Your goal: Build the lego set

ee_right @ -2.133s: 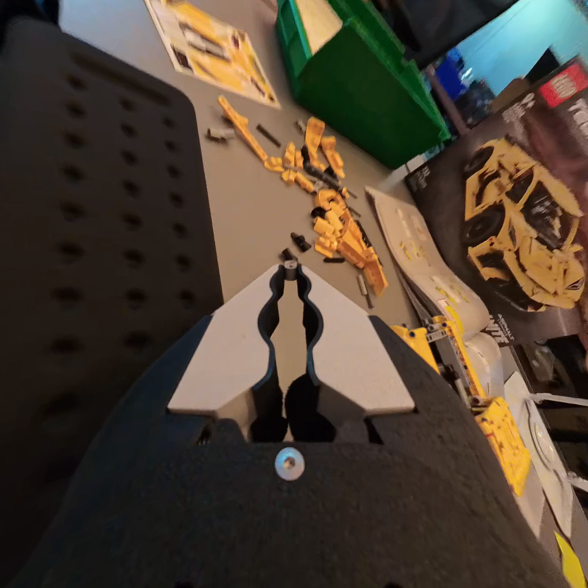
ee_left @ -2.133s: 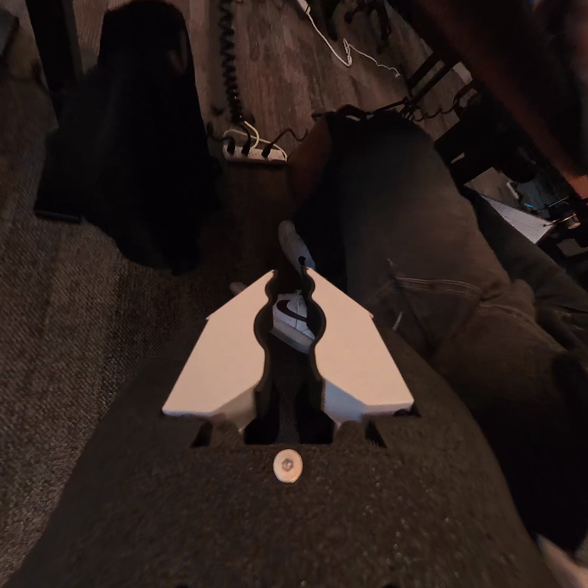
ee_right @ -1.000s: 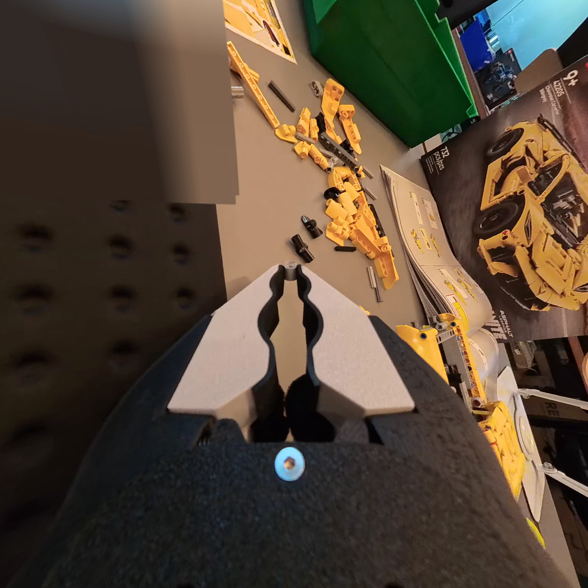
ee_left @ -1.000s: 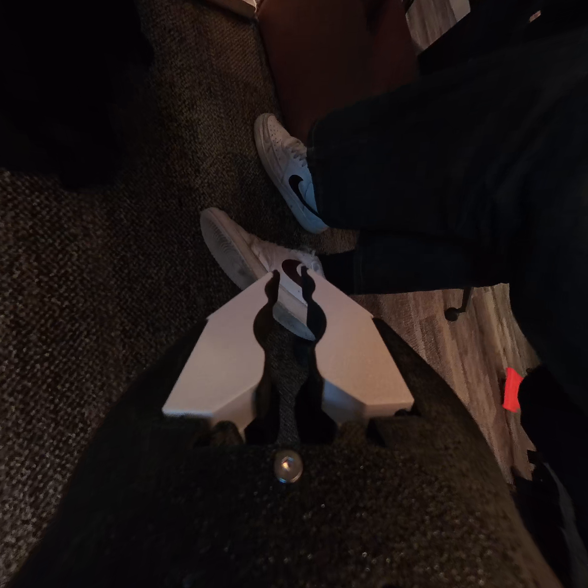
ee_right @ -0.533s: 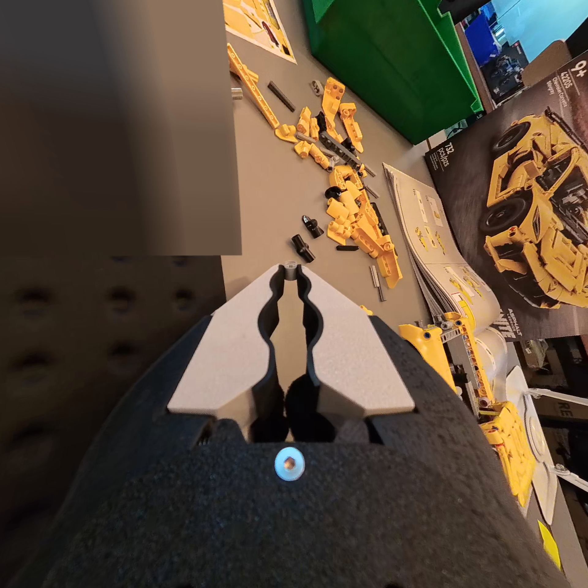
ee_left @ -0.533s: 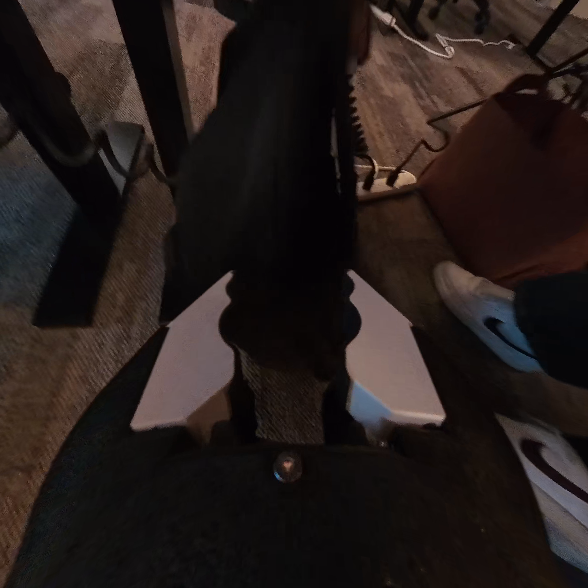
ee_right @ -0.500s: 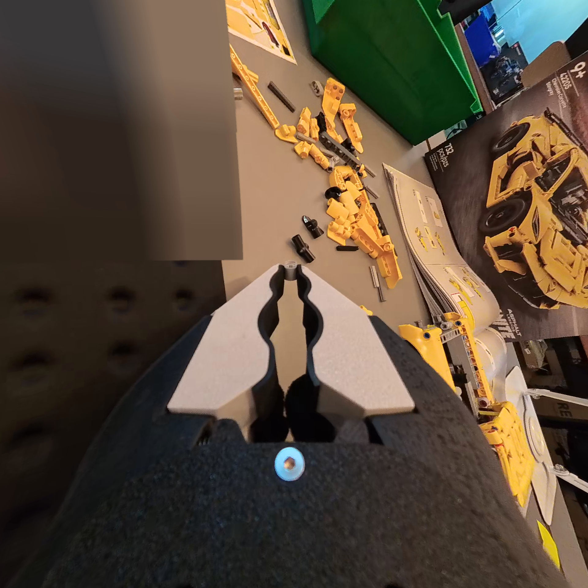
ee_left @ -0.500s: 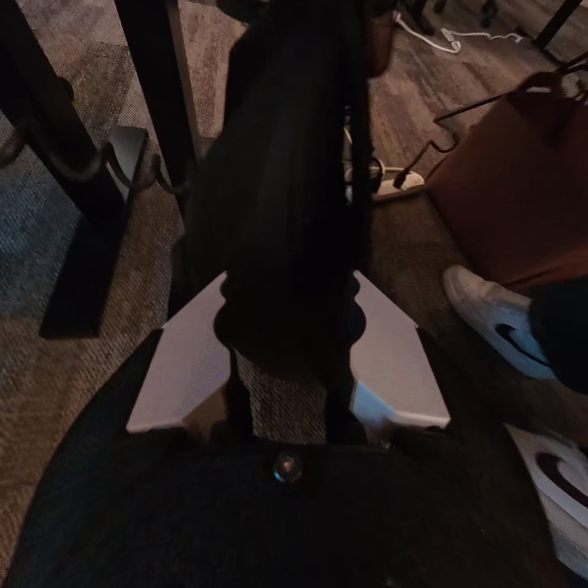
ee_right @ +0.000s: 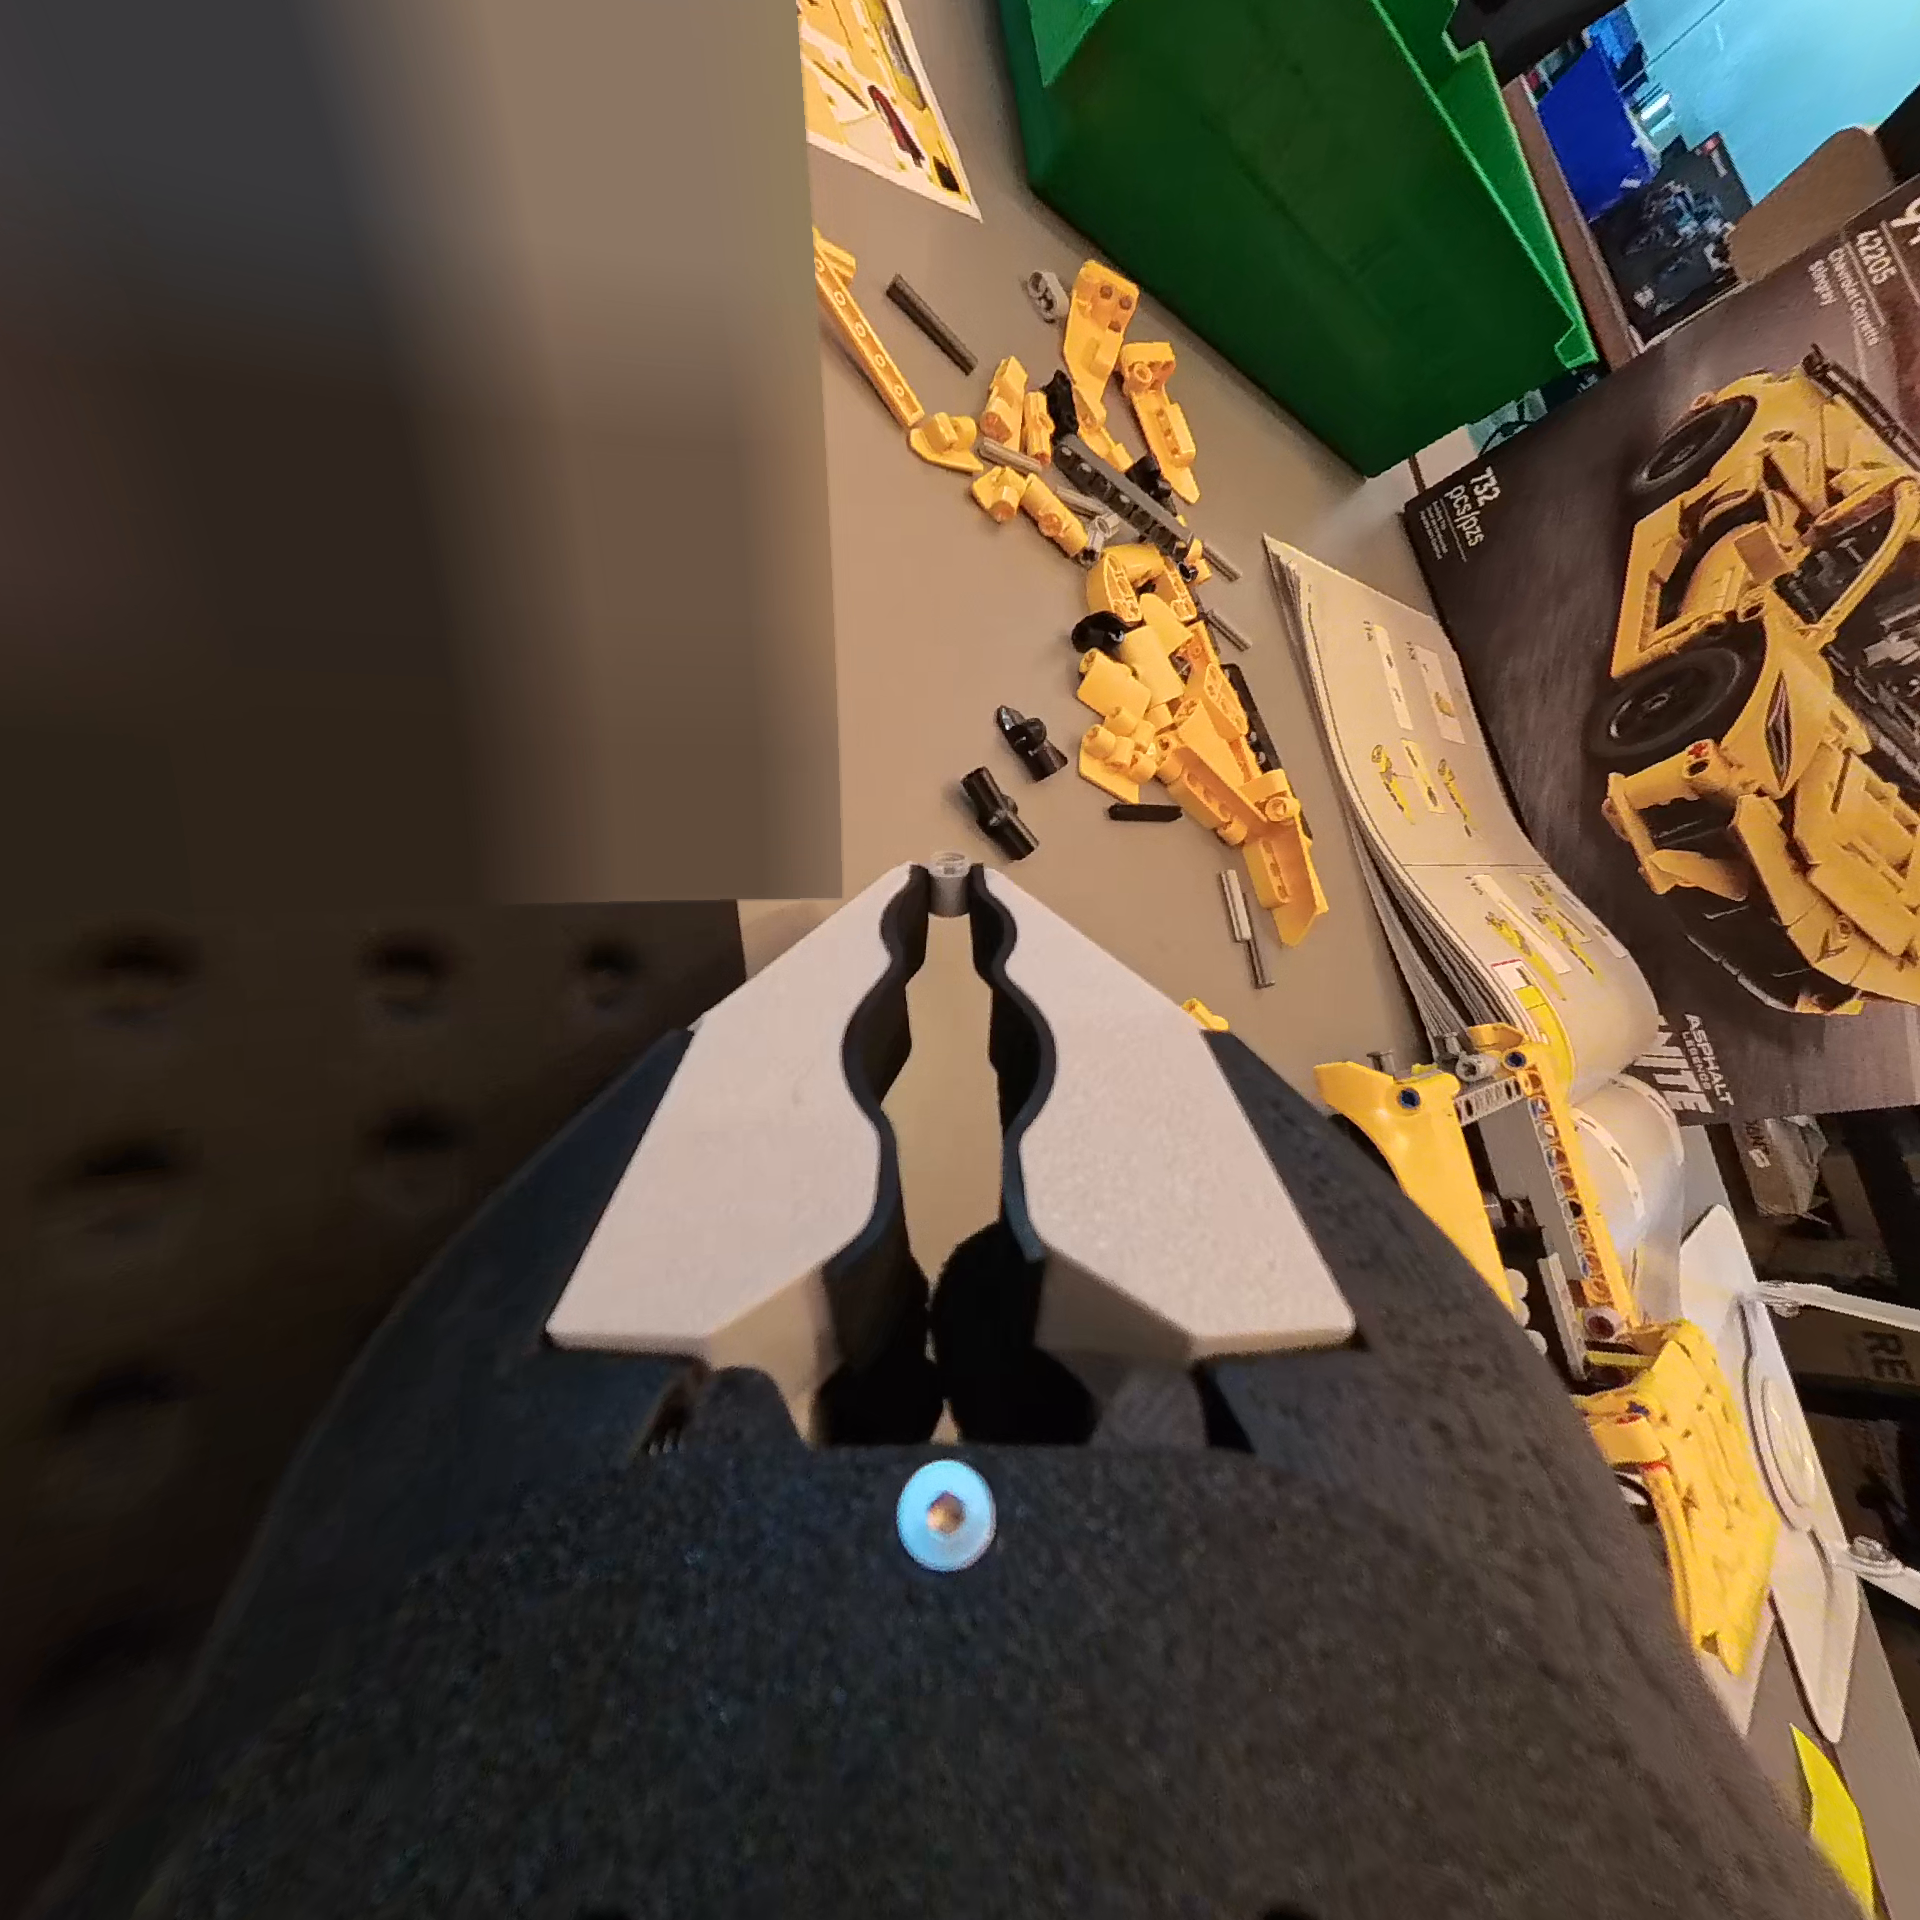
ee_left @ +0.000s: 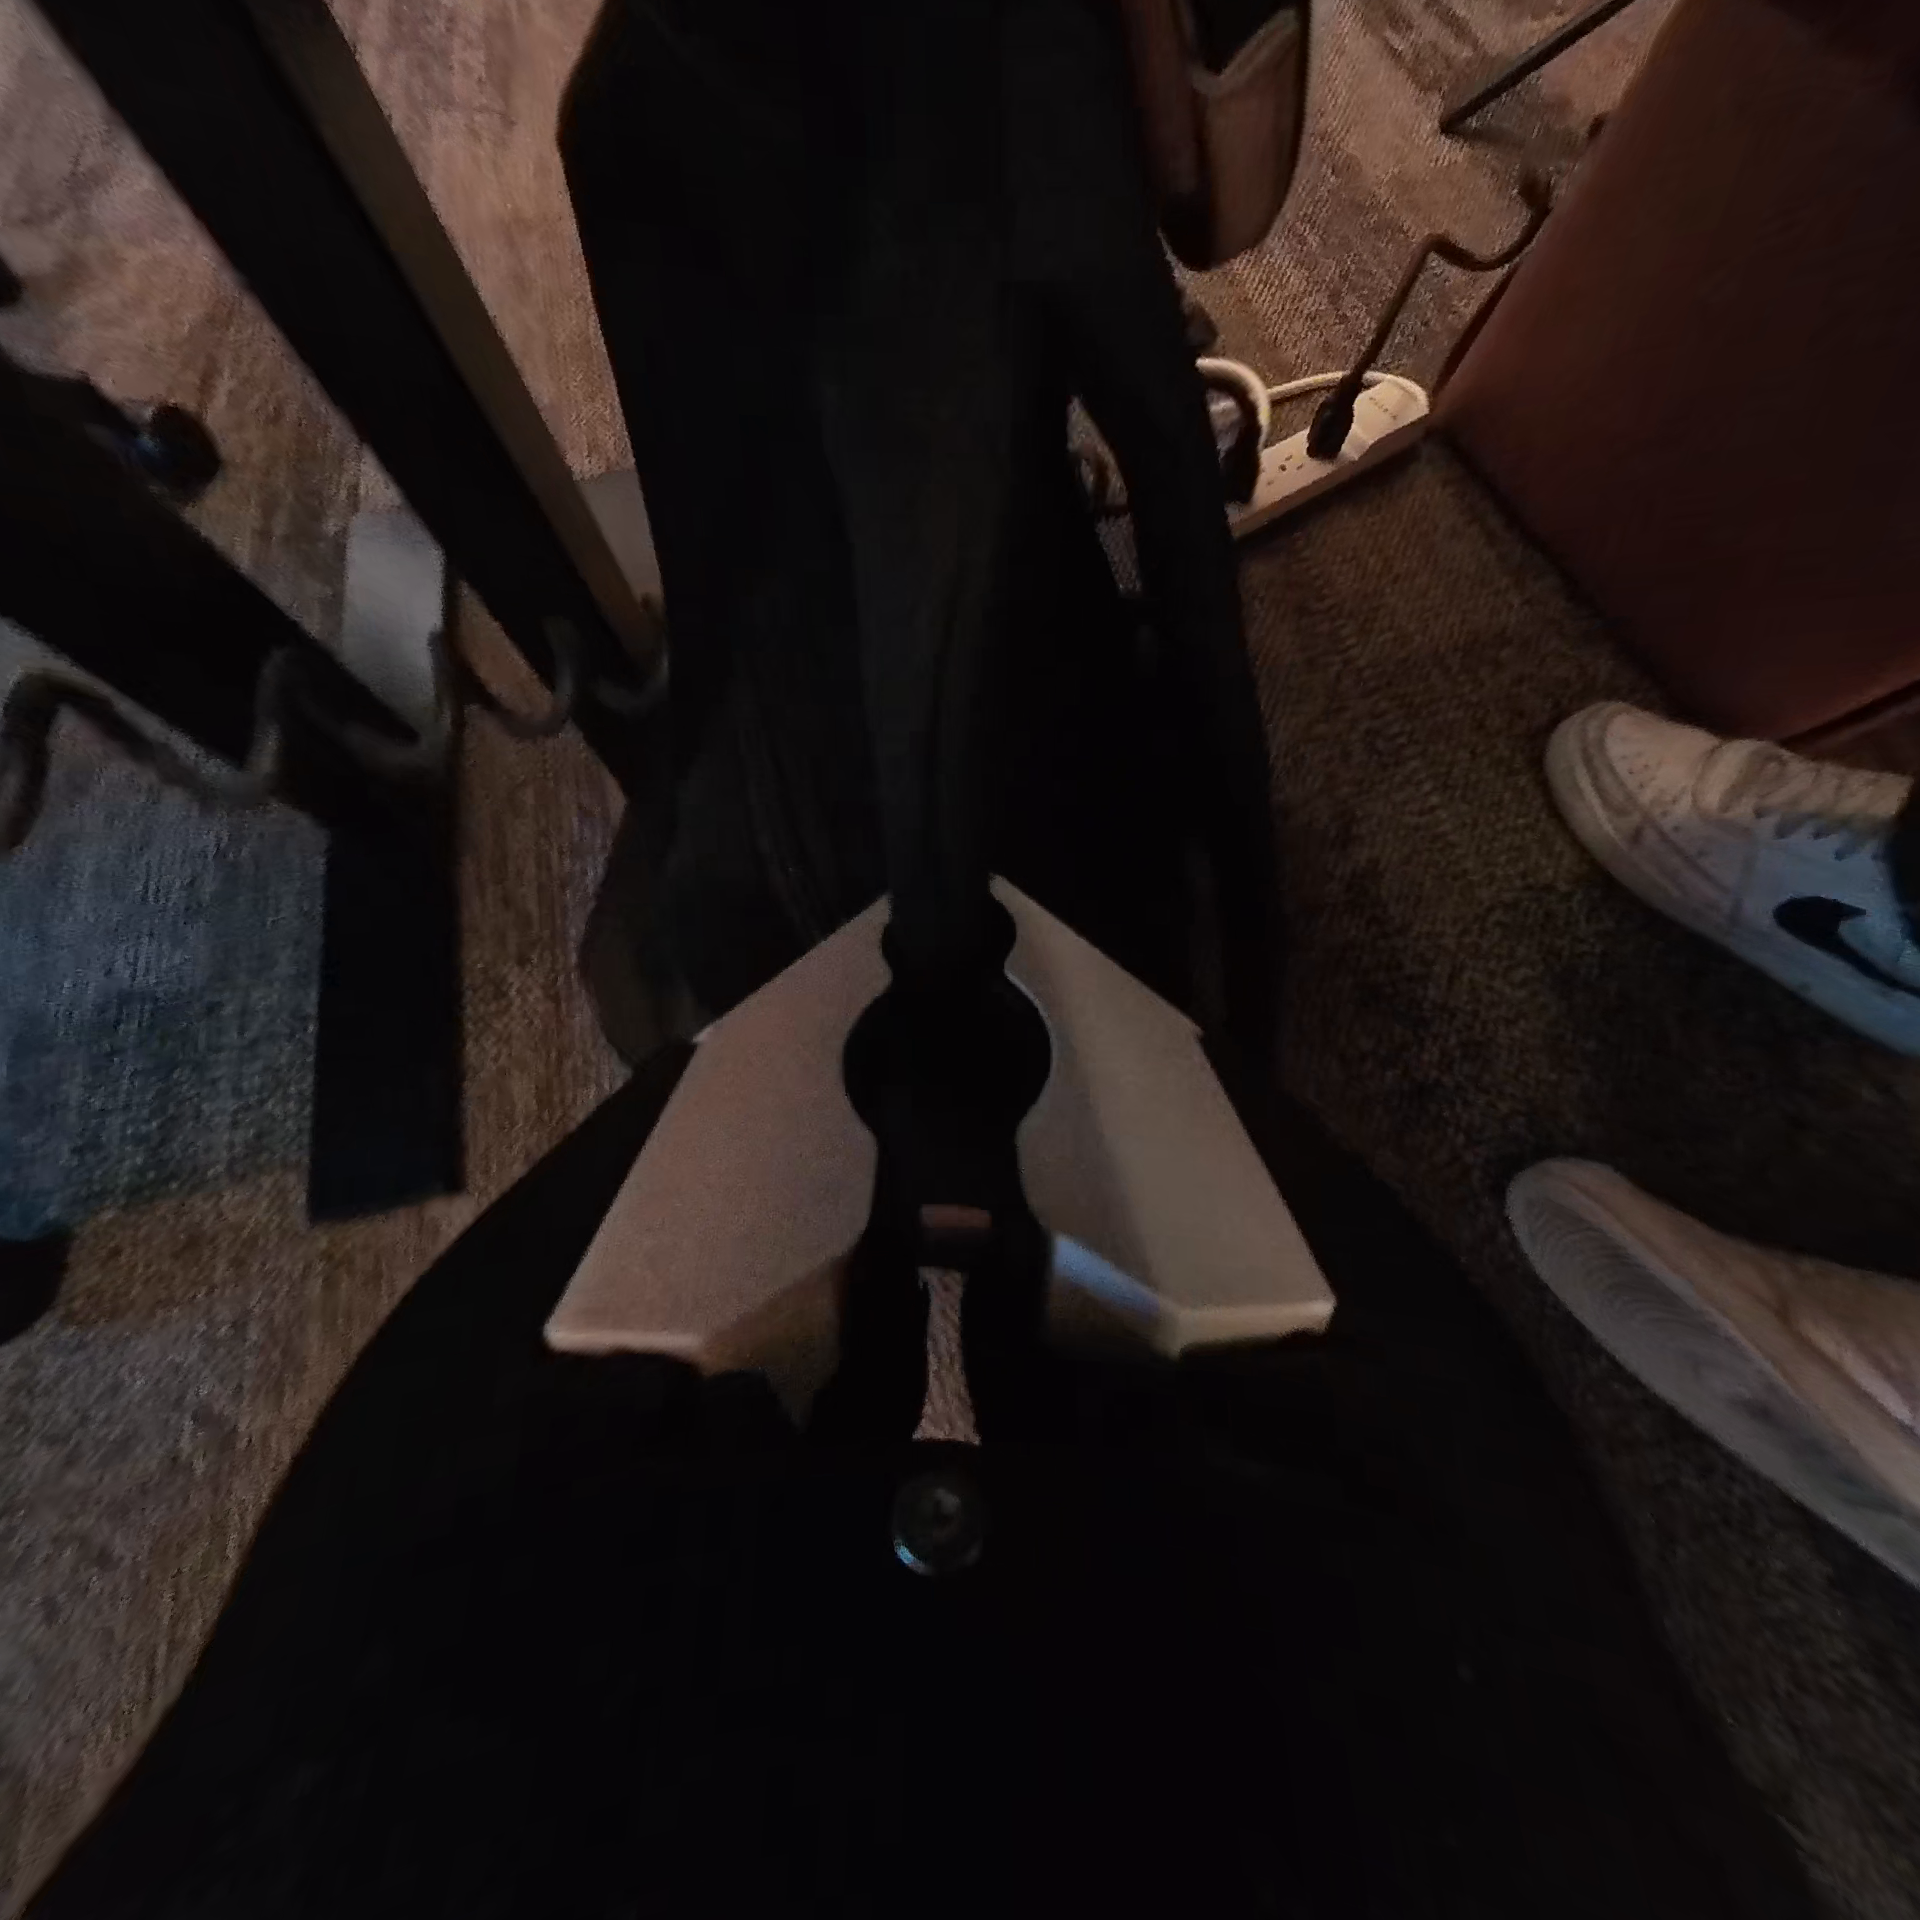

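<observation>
R gripper point(ee_right: 947, 883) clenched on small grey bushing point(ee_right: 947, 871) at fingertips, held above surface point(ee_right: 966, 665) so we can carry it to part-built yellow car point(ee_right: 1538, 1226) | L gripper point(ee_left: 945, 904) under surface over carpet, parked, fingers nearly closed, empty | loose yellow parts point(ee_right: 1164, 665) by manual point(ee_right: 1455, 831).

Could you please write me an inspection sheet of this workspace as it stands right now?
Surface: grey table, bare between the parts.
Job's things: loose yellow and black pieces scattered; part-built yellow model at the right edge; open instruction booklet; set box showing a yellow car.
Clutter: green bin; printed sheet at the far end.
Grippers: right tool shut on a small grey piece; left tool points under the table, nearly shut, nothing seen in it.
Cables: white power strip with plugs on the floor.
Surroundings: carpet, white sneakers, dark table legs.
</observation>
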Tool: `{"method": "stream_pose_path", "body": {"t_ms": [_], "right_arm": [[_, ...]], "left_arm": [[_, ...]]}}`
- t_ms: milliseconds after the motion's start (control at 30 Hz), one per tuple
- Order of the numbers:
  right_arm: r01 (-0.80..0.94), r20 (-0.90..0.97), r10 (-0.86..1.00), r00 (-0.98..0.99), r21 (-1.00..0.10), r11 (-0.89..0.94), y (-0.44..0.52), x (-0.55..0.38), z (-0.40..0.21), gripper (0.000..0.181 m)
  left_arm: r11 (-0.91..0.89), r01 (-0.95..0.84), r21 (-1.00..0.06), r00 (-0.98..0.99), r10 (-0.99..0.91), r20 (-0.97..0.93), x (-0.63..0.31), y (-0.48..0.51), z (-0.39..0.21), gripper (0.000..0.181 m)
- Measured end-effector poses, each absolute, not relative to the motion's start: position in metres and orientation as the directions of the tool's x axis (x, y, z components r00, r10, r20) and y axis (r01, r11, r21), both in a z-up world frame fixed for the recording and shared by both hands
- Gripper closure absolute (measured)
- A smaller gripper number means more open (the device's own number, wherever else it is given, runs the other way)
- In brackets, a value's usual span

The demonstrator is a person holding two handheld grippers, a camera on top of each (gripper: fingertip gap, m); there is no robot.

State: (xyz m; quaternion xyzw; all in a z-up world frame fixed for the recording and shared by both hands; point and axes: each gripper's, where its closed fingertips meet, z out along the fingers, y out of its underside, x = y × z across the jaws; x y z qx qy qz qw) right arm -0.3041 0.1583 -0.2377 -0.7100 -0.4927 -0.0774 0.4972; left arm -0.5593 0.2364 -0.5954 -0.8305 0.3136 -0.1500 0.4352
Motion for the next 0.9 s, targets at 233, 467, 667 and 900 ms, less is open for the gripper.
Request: {"method": "stream_pose_path", "body": {"t_ms": [233,467,667,900], "right_arm": [[0.775,0.594,0.625,0.506,-0.631,-0.028,0.159,-0.304,-0.238,0.175],[0.782,0.604,0.62,0.5,-0.623,-0.025,0.159,-0.304,-0.239,0.175],[0.783,0.605,0.619,0.5,-0.621,-0.025,0.159,-0.304,-0.239,0.175],[0.772,0.595,0.62,0.511,-0.635,-0.027,0.159,-0.304,-0.237,0.175]], "left_arm": [[-0.462,-0.43,-0.776,0.786,-0.615,-0.069,-0.664,0.111,-0.539,0.175],[-0.541,-0.643,-0.543,0.719,-0.671,-0.182,-0.716,0.02,-0.526,0.177],[-0.582,-0.594,-0.555,0.74,-0.666,-0.095,-0.702,0.017,-0.501,0.176],[-0.431,-0.455,-0.78,0.695,-0.719,-0.008,-0.628,0.119,-0.446,0.177]]}}
